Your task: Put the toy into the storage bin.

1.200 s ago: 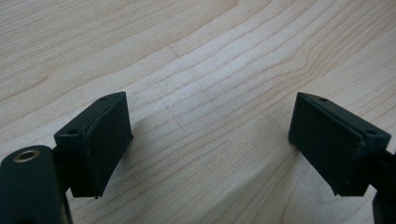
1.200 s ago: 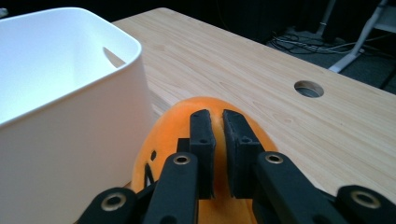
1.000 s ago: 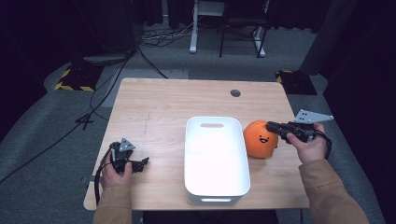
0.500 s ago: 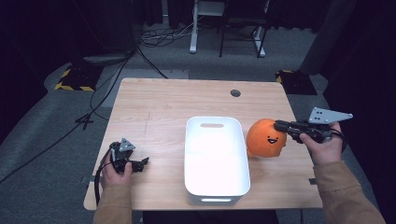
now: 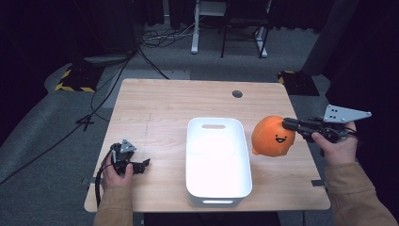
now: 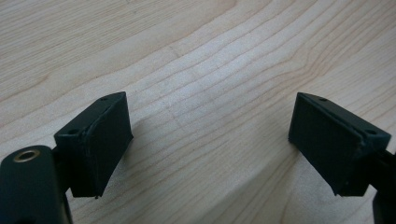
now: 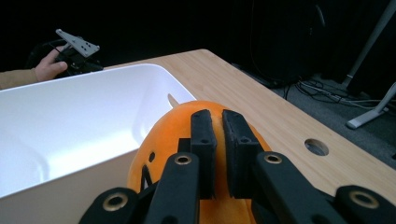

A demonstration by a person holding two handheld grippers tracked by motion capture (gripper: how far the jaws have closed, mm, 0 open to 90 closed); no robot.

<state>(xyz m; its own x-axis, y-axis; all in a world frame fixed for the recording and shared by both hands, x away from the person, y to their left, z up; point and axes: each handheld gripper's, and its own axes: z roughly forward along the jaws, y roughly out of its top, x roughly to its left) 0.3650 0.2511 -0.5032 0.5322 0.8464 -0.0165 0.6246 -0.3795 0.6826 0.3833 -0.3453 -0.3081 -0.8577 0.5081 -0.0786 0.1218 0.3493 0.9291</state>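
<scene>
Two grippers are at work on the wooden worktop (image 5: 164, 103). Nearest, the left gripper (image 5: 141, 165) rests low by the front left corner, its jaws spread wide apart over bare wood. Just beyond, the white tub (image 5: 197, 141) sits at the middle. To its right, the right gripper (image 5: 287, 124) has its jaws pinched tight on a fold of the orange plush toy (image 5: 273, 136), which hangs just beside the tub's right wall.
</scene>
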